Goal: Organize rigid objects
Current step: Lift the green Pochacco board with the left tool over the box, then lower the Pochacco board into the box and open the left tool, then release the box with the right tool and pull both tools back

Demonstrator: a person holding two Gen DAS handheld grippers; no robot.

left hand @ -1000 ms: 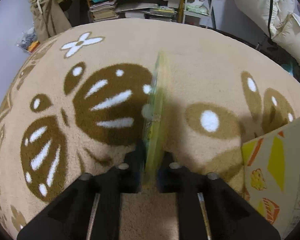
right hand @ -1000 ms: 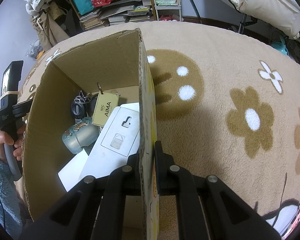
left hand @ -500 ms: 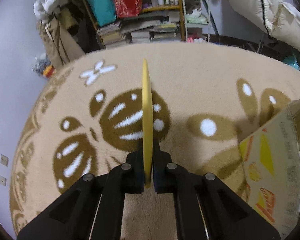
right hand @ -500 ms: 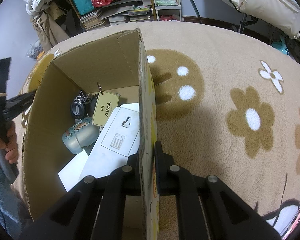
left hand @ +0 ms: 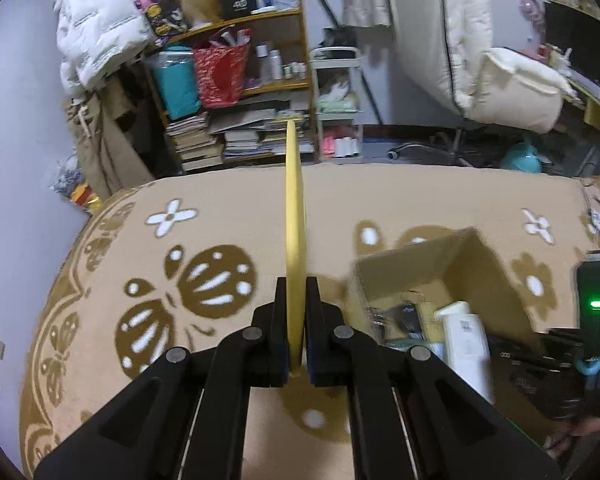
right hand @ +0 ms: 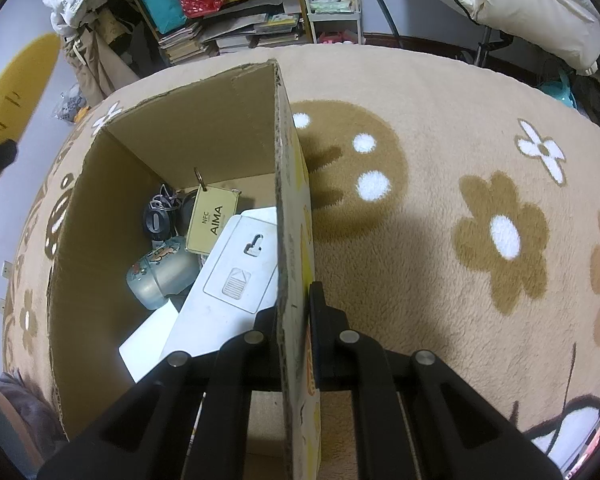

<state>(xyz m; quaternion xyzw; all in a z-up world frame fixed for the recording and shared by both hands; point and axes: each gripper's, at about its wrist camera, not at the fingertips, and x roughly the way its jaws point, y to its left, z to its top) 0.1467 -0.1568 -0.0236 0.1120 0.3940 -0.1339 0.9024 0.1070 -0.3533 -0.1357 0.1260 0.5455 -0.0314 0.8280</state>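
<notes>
My left gripper [left hand: 296, 332] is shut on a thin yellow disc [left hand: 293, 216], held edge-on and upright above the carpet. The same yellow disc [right hand: 16, 92] shows at the far left of the right wrist view, high beside the box. My right gripper [right hand: 294, 312] is shut on the right wall of an open cardboard box [right hand: 288, 184]. Inside the box lie a white flat device [right hand: 236, 276], a yellow AIMA tag [right hand: 212, 220], a small pale blue jar [right hand: 160, 276] and black keys [right hand: 156, 220]. The cardboard box [left hand: 472, 272] sits right of the disc.
A beige carpet [right hand: 440, 208] with brown flowers and butterflies covers the floor. Cluttered shelves with books [left hand: 236, 136], a white cart [left hand: 336, 104] and a cream chair [left hand: 500, 80] stand beyond the carpet's far edge. A person's sleeve [right hand: 16, 408] shows at lower left.
My left gripper has risen with the yellow disc and swung right, so the box interior now shows in its view. The right gripper and box have stayed put.
</notes>
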